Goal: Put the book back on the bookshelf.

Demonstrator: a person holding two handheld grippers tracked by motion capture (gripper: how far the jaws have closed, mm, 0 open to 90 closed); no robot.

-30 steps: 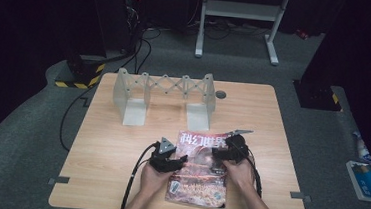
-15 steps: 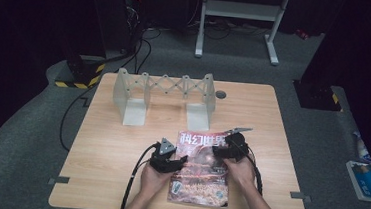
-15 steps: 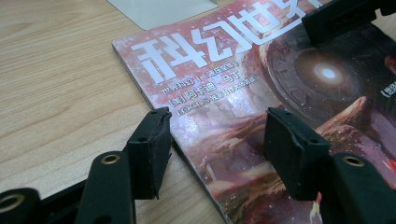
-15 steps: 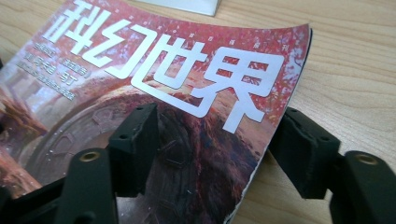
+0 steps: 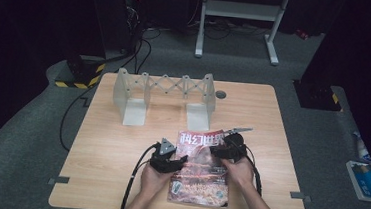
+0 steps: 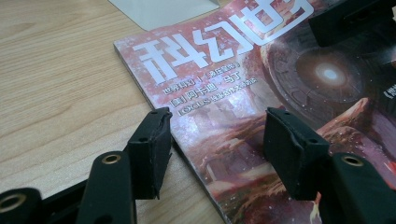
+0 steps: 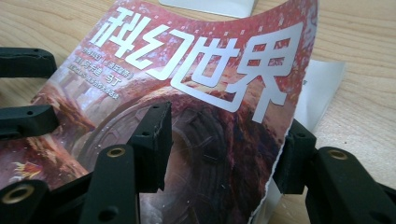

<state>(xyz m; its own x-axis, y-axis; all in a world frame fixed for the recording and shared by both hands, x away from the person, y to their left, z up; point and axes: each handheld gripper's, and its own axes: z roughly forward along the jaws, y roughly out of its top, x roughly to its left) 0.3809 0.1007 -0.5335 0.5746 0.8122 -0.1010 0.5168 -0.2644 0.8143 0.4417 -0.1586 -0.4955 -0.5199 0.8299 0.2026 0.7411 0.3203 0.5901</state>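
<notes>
Two claws, one magazine, and the next move depends on where the free edge of the cover is.

Tabletop (image 5: pixel 117 179): pale wood. A white rack (image 5: pixel 164 90) stands at the far side, well apart from the work.

Magazine (image 5: pixel 200 178): lies flat near my edge of the tabletop, about centre. Its long axis runs from me toward the rack, title end far. The spine is on the left and the pages open on the right.

Left claw (image 5: pixel 176 161): at the spine side, about halfway along it. It is released, with the jaws apart across the spine edge. One jaw is over bare wood just beside the spine and the other is over the cover. I see no pressure on the paper.

Right claw (image 5: pixel 217 149): at the far right part of the magazine, so it is the nearer one to the free edge. Its jaws have just been closing. The front cover (image 7: pixel 210 70) bows up between them, one jaw on its printed face and the other just past its lifted edge. I read it as not yet clenched, since the pads don't visibly pinch.

Page beneath (image 7: pixel 327 88): white, showing past the curled cover edge.

My judgement: the cover edge lies to the right claw's outer side, so the pinch has to close in across that edge.
</notes>
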